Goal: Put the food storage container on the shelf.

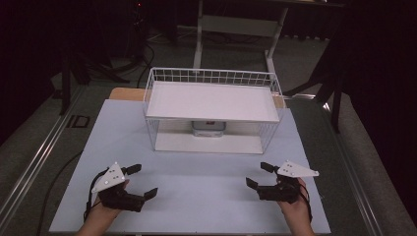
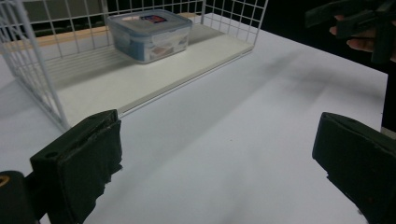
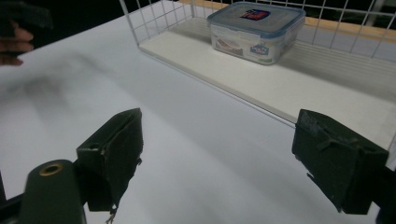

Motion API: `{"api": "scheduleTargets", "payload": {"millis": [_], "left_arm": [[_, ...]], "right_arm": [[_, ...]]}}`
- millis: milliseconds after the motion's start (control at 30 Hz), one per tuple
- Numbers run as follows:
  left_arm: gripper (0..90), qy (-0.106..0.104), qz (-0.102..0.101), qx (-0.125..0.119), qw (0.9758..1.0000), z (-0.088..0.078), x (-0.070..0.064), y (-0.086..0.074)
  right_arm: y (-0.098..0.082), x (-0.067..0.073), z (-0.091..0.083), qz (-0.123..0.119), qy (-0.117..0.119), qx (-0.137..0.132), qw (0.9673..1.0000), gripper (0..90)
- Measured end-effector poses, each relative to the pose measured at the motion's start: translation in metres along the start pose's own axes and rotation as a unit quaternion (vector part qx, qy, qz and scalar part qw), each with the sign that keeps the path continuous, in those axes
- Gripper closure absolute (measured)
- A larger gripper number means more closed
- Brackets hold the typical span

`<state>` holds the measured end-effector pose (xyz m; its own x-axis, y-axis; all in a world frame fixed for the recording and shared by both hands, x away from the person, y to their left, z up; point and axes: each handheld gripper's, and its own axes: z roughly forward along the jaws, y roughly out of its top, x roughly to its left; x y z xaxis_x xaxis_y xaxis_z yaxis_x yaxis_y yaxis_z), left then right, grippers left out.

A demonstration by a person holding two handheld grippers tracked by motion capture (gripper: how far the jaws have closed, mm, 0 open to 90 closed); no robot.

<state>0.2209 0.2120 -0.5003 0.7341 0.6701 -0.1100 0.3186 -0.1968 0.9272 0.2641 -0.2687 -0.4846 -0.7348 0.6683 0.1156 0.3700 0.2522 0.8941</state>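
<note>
Approach not yet begun — left gripper (image 1: 145, 180) and right gripper (image 1: 259, 175) rest near the surface's (image 1: 206, 196) front edge, fingers apart, empty. The clear lidded box (image 2: 148, 35) sits on the wire rack's (image 1: 211, 76) lower shelf, toward the back. Next move, probably: reach in under the upper shelf — low clearance.

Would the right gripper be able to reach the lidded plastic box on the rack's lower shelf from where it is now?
Probably yes: the right gripper is open, bare table lies ahead, and the rack's front is open toward the plastic box.
</note>
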Motion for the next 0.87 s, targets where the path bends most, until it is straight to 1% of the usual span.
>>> {"api": "scheduleTargets", "payload": {"millis": [33,67,100,133,167,233,267,333,433,533,667,700,800,867], "left_arm": [[2.5,0.001,-0.001,-0.002,1.0000,0.000,0.001,-0.001],[2.5,0.001,-0.004,-0.003,1.0000,0.000,0.001,-0.003],[2.5,0.004,-0.004,0.000,1.0000,0.000,0.000,-0.004],[2.4,0.005,-0.005,0.004,1.0000,0.002,0.000,-0.006],[2.5,0.004,-0.009,0.009,0.9999,0.003,-0.001,-0.007],[2.4,-0.003,-0.017,0.010,0.9998,0.005,-0.001,-0.007],[2.4,-0.004,-0.016,0.014,0.9998,0.007,-0.001,-0.007],[2.4,0.000,-0.004,0.015,0.9999,0.008,-0.003,-0.006],[2.5,0.000,-0.001,0.007,1.0000,0.007,-0.004,-0.003],[2.5,-0.001,-0.002,0.009,1.0000,0.007,-0.003,-0.003],[2.5,-0.006,-0.014,0.014,0.9998,0.008,0.001,-0.005],[2.4,-0.006,-0.017,0.011,0.9998,0.008,0.001,-0.005],[2.4,-0.009,-0.019,0.010,0.9997,0.008,0.001,-0.005],[2.4,-0.008,-0.016,0.012,0.9998,0.008,0.001,-0.005]], "right_arm": [[-0.001,-0.002,-0.001,-0.001,-0.002,0.001,1.0000,16.4],[-0.003,-0.004,-0.003,0.003,0.001,-0.001,1.0000,16.3],[-0.004,-0.006,-0.004,0.009,0.002,-0.005,0.9999,16.4],[-0.005,-0.008,-0.005,0.010,-0.001,-0.005,0.9999,16.4],[-0.006,-0.009,-0.004,0.006,-0.003,-0.005,1.0000,16.4],[-0.008,-0.011,-0.002,0.000,-0.010,0.007,0.9999,16.3],[-0.009,-0.012,-0.001,-0.001,-0.009,0.011,0.9999,16.2],[-0.010,-0.014,0.001,0.001,-0.007,0.014,0.9999,15.6],[-0.011,-0.016,0.003,-0.001,-0.006,0.017,0.9998,15.6],[-0.011,-0.016,0.002,0.002,-0.006,0.013,0.9999,15.6],[-0.011,-0.017,0.004,-0.001,-0.006,0.015,0.9999,15.6],[-0.011,-0.017,0.004,-0.001,-0.007,0.015,0.9999,15.6],[-0.011,-0.018,0.004,0.000,-0.006,0.017,0.9998,15.6],[-0.011,-0.018,0.004,0.001,-0.006,0.017,0.9998,15.6]]}}
